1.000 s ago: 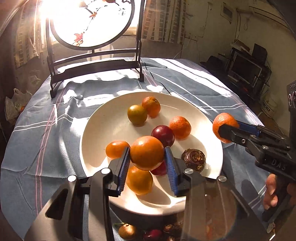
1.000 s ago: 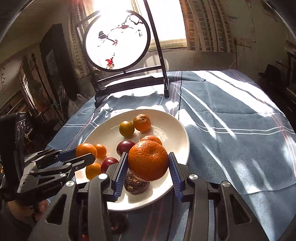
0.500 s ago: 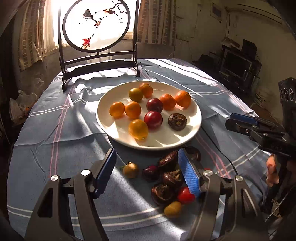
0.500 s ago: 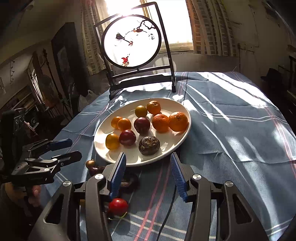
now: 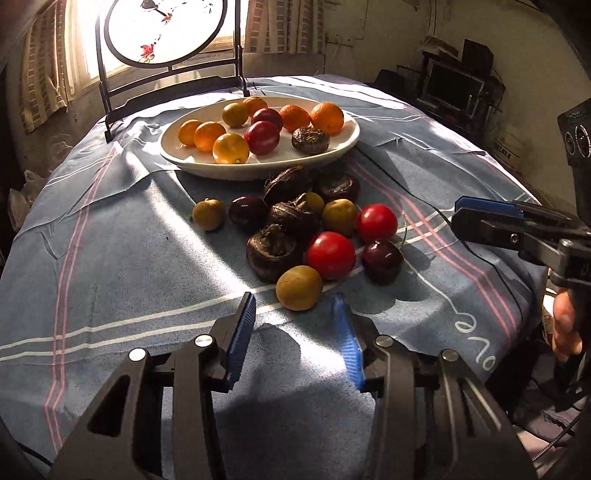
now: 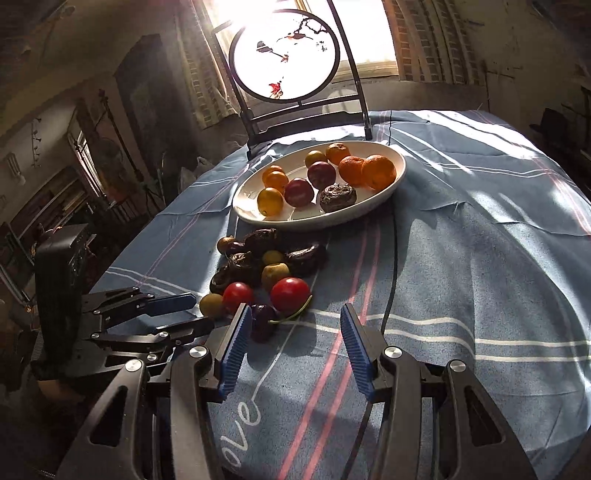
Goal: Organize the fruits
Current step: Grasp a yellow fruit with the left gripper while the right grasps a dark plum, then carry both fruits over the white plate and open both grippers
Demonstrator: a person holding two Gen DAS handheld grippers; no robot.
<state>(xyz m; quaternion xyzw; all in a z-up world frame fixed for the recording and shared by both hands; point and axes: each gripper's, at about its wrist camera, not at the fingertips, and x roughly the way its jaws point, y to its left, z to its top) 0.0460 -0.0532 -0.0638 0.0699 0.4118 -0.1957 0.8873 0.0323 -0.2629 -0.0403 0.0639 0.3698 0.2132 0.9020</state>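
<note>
A white plate [image 5: 258,173] [image 6: 314,221] at the far side of the table holds oranges, small yellow fruits, dark plums and one brown fruit. On the cloth in front of it lies a pile of loose fruit: red tomatoes [image 5: 330,254] [image 6: 290,293], brown water chestnuts [image 5: 271,251], dark plums [image 6: 263,321] and yellow-green fruits [image 5: 298,288]. My left gripper [image 5: 294,301] [image 6: 201,312] hovers just short of the nearest yellow-green fruit. Its jaws are closing and the pads touch nothing. My right gripper [image 6: 295,314] [image 5: 456,214] stands open and empty to the right of the pile.
A round painted screen on a black stand [image 5: 166,33] [image 6: 284,55] stands behind the plate. A black cable [image 6: 391,277] runs over the blue striped tablecloth [image 5: 129,258]. A person's hand [image 5: 565,325] holds the right gripper at the table's near right edge.
Both grippers let go of their oranges, which now lie on the plate, and drew back towards the loose pile. The left jaws opened wide, then narrowed.
</note>
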